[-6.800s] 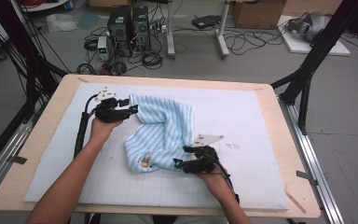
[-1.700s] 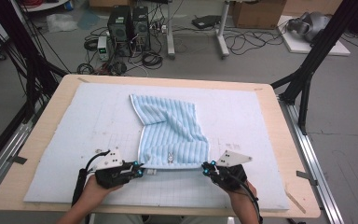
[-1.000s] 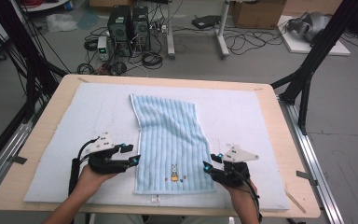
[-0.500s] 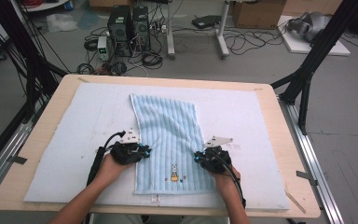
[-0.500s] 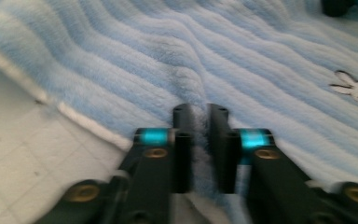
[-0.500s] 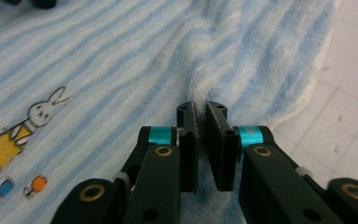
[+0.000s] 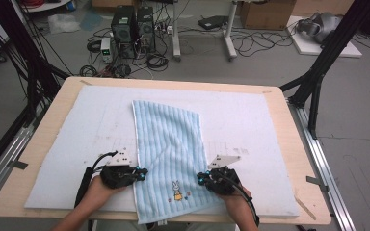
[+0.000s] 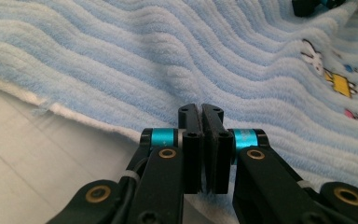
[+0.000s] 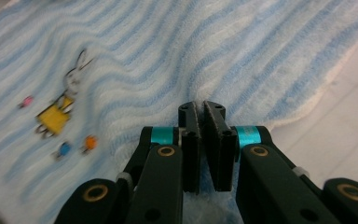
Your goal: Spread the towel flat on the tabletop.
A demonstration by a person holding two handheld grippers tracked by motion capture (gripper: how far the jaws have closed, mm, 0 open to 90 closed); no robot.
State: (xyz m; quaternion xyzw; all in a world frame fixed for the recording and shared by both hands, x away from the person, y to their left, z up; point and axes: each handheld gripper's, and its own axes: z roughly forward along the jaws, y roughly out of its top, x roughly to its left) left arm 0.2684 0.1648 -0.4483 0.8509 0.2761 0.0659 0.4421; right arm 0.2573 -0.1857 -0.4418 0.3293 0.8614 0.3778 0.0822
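Striped blue towel [image 7: 170,154] flat on white mat [image 7: 67,144], near end draped over table edge, cut off by frame. Left gripper [image 7: 143,171] pinched on towel's left edge, right gripper [image 7: 200,179] on right edge; cloth between pads hidden.

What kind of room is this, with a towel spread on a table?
Most likely a lab or workshop set up for recording tasks. Computer towers and loose cables sit on the bare floor behind the table, black frame struts stand beside it, and cardboard boxes are stacked at the back.
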